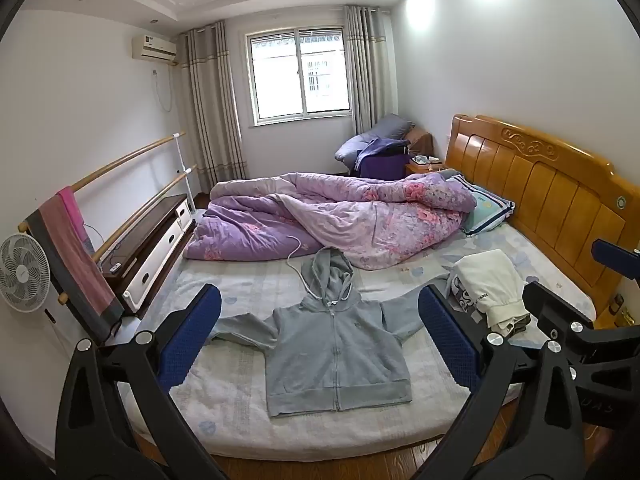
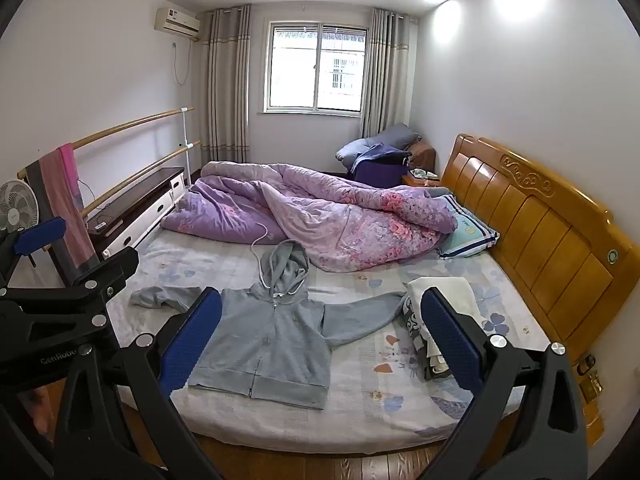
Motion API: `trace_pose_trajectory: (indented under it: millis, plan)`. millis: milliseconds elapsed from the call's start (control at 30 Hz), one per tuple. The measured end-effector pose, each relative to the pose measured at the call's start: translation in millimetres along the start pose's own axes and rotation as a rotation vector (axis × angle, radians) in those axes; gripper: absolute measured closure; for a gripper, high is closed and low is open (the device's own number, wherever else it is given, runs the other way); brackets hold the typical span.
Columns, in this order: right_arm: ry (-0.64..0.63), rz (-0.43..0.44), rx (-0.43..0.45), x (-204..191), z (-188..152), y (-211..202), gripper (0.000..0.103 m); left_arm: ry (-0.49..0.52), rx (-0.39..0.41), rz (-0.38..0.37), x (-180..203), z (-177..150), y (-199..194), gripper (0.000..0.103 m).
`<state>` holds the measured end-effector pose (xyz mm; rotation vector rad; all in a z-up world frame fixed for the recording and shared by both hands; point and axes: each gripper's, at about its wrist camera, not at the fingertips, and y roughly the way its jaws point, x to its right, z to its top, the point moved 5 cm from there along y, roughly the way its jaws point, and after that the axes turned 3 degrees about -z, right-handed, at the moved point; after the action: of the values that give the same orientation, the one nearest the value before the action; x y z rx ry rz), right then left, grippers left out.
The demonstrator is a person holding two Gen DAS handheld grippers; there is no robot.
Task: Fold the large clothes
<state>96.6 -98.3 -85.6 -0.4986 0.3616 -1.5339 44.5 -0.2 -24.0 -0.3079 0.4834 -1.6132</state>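
Note:
A grey zip-up hoodie (image 1: 336,344) lies flat and face up on the bed (image 1: 224,408), hood toward the quilt, both sleeves spread out sideways. In the right wrist view the hoodie (image 2: 272,344) sits left of centre. My left gripper (image 1: 320,344) hovers above the near edge of the bed, open wide, with nothing between its blue pads. My right gripper (image 2: 320,348) is also open and empty, held back from the bed. The right gripper's frame shows at the right edge of the left wrist view, and the left gripper's frame at the left edge of the right wrist view.
A rumpled purple floral quilt (image 1: 340,216) covers the far half of the bed. A stack of folded clothes (image 1: 492,292) lies at the right by the wooden headboard (image 1: 552,200). A pillow (image 1: 484,208), a low cabinet (image 1: 156,244), a fan (image 1: 22,272) and a towel rail (image 1: 76,256) surround it.

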Motion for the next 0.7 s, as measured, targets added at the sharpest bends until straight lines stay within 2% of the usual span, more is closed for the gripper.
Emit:
trace_pose_trajectory:
  millis: [267, 700]
  plan:
    - [-0.028, -0.014, 0.007, -5.1, 1.7, -0.9, 0.007, -0.004, 0.003, 0.001, -3.3, 4.0, 2.2, 0.005]
    - [-0.009, 0.021, 0.004, -7.8, -2.6, 15.9, 0.007, -0.013, 0.008, 0.022, -20.1, 2.3, 5.3, 0.005]
